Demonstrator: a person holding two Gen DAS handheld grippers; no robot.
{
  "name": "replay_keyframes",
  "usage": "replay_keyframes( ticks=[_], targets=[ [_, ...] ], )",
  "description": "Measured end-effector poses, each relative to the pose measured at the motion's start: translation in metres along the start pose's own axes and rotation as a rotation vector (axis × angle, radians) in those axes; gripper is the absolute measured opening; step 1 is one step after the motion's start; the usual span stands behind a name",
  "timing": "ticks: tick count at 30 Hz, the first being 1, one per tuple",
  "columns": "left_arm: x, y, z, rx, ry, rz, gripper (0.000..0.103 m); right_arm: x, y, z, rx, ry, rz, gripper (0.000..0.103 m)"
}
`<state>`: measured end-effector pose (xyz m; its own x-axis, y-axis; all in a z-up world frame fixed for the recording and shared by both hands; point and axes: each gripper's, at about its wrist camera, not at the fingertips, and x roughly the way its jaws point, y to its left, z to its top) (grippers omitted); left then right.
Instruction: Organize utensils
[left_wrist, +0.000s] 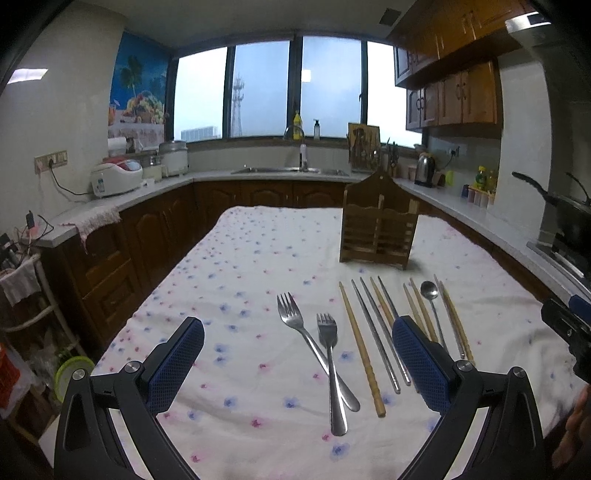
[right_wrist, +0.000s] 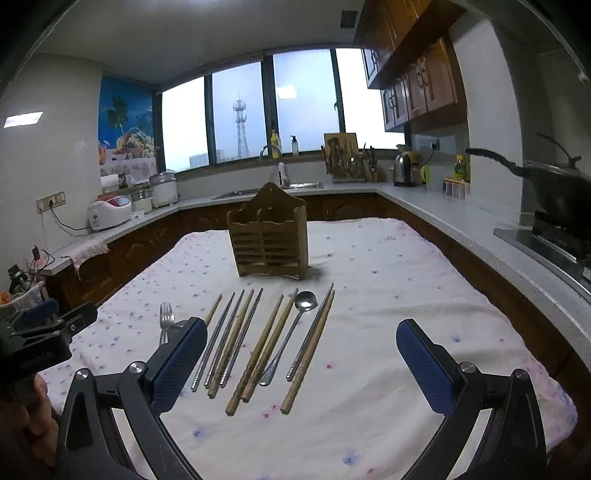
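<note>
Two metal forks (left_wrist: 321, 350) lie crossed on the flowered tablecloth (left_wrist: 240, 280), just ahead of my open left gripper (left_wrist: 297, 326). To their right lies a row of wooden chopsticks (left_wrist: 362, 350) and metal chopsticks (left_wrist: 376, 343), with a metal spoon (left_wrist: 429, 290) among them. A two-compartment wooden utensil holder (left_wrist: 378, 225) stands upright behind the row. My right gripper (right_wrist: 302, 328) hangs open and empty over the near ends of the chopsticks (right_wrist: 258, 354) and the spoon (right_wrist: 306, 299). The holder (right_wrist: 267, 236) stands beyond them. The forks (right_wrist: 166, 317) are partly hidden by its left finger.
Kitchen counters wrap around the table on three sides, close to its left and right edges. A black wok (right_wrist: 561, 192) sits on the stove at right, and a rice cooker (left_wrist: 116, 179) at left. A hand (left_wrist: 576, 424) holds the right gripper's body (left_wrist: 569, 325).
</note>
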<state>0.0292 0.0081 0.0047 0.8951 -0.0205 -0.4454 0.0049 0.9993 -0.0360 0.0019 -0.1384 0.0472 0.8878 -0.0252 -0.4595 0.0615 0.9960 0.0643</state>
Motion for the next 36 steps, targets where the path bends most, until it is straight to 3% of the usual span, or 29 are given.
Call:
replay_keyframes(
  ticks=[11, 13, 16, 18, 21, 26, 36],
  targets=[
    [0.052, 0.005, 0.041, -0.036, 0.141, -0.075, 0.102, 0.044, -0.026, 0.021, 0.078, 0.092, 0.025, 0.102],
    [0.064, 0.007, 0.05, -0.035, 0.162, -0.09, 0.1, 0.061, -0.033, 0.025, 0.106, 0.133, 0.037, 0.094],
    [0.085, 0.006, 0.065, -0.011, 0.197, -0.105, 0.092, 0.09, -0.041, 0.029, 0.146, 0.214, 0.04, 0.069],
    [0.103, 0.005, 0.073, -0.001, 0.228, -0.118, 0.084, 0.109, -0.047, 0.031, 0.167, 0.267, 0.043, 0.047],
    [0.127, 0.006, 0.083, -0.009, 0.28, -0.146, 0.071, 0.135, -0.053, 0.031, 0.204, 0.339, 0.058, 0.036],
    [0.167, 0.007, 0.092, -0.023, 0.383, -0.185, 0.056, 0.173, -0.057, 0.031, 0.239, 0.419, 0.085, 0.029],
    [0.216, 0.001, 0.094, 0.003, 0.483, -0.188, 0.047, 0.216, -0.034, 0.025, 0.194, 0.514, 0.149, 0.029]
  ],
)
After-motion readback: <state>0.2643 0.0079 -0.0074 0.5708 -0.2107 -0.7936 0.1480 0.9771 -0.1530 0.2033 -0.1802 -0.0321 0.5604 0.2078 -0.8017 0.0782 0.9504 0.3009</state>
